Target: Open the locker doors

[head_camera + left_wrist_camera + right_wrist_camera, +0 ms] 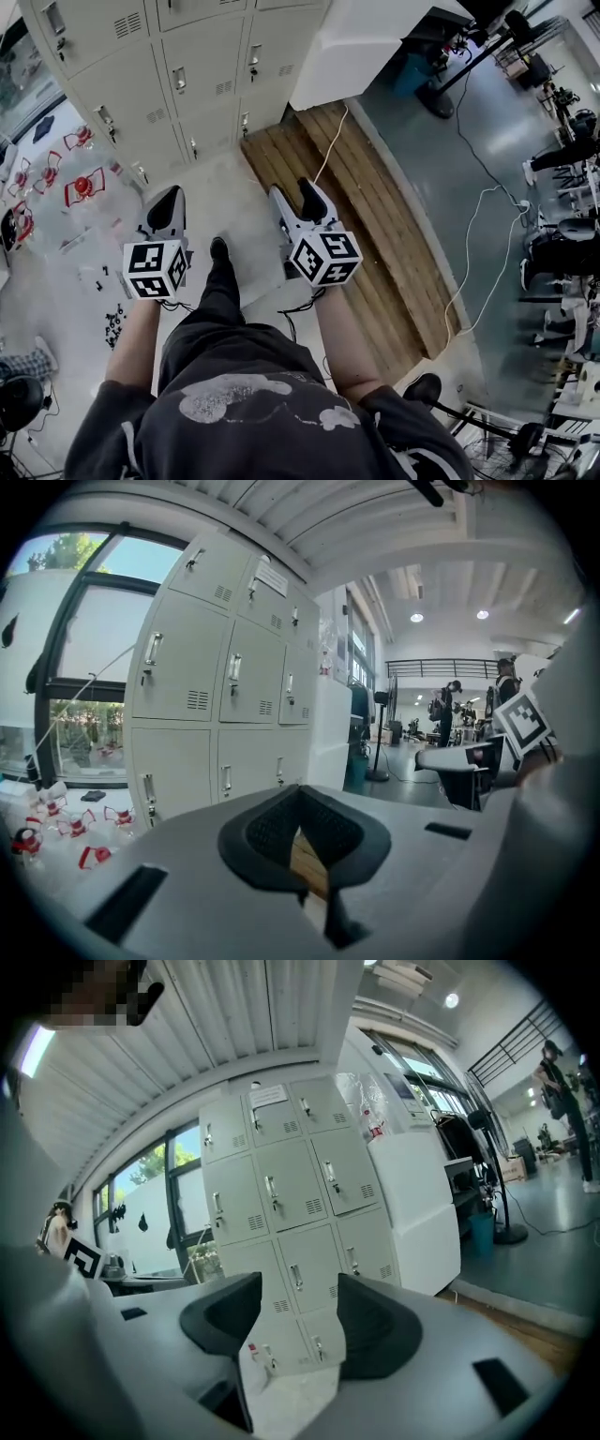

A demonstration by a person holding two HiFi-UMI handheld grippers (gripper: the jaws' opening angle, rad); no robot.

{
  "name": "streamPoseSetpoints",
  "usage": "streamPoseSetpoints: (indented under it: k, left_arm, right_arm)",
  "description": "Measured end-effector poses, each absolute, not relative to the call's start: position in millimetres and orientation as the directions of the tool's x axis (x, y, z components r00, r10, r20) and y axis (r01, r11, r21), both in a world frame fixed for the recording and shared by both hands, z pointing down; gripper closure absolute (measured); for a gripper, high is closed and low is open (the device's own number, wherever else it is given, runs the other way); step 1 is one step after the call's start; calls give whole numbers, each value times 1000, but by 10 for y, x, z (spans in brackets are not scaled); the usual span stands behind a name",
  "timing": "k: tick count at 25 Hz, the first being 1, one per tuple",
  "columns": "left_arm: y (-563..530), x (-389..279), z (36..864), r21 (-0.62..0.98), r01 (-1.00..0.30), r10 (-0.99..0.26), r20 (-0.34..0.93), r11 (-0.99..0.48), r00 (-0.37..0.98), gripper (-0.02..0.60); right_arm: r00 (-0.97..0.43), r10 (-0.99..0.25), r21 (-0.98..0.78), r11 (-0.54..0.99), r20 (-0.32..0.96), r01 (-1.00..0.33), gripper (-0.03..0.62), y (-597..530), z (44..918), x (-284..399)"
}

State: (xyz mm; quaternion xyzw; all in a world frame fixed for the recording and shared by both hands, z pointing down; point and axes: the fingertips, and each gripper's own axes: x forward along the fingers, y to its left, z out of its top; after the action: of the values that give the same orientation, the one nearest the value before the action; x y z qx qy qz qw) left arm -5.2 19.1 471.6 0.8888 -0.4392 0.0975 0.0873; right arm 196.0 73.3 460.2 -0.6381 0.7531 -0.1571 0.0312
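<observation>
Readable words: none; I cannot make out a single letter or number anywhere.
Paper sheet: it is stuck at the top of the middle upper locker door. It carries dark lines of print, too small for me to read.
Left cube: it sits on my left claw and bears black-and-white square markers. They are patterns only, not letters.
Right cube: it sits on my right claw and bears the same kind of square markers, again with no words or digits.
Shirt: it has a pale print on the front, a shape with no lettering I can read.
</observation>
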Motion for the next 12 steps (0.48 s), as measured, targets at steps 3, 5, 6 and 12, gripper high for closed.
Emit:
streamPoseSetpoints:
  k: [3,5,6,12]
  left_arm:
    - [-181,136,4814,87,-789,-752,255,-609,608,574]
    - [-469,242,4884,97,-787,-746,265,-609,611,574]
    - [-621,285,4924,100,-788,-745,272,-608,609,574]
    - [-1556,487,5147,97,-789,-730,324,-607,602,574]
  right_arm:
    - [-156,-970,-257,106,183,-961,322,386,4702,2125]
    - [-140,-970,-265,84,200,-960,322,91,4760,2237]
    - [-137,-968,-270,78,208,-960,322,-73,4792,2280]
    - [-174,-957,-313,96,231,-945,318,-1158,4934,2433]
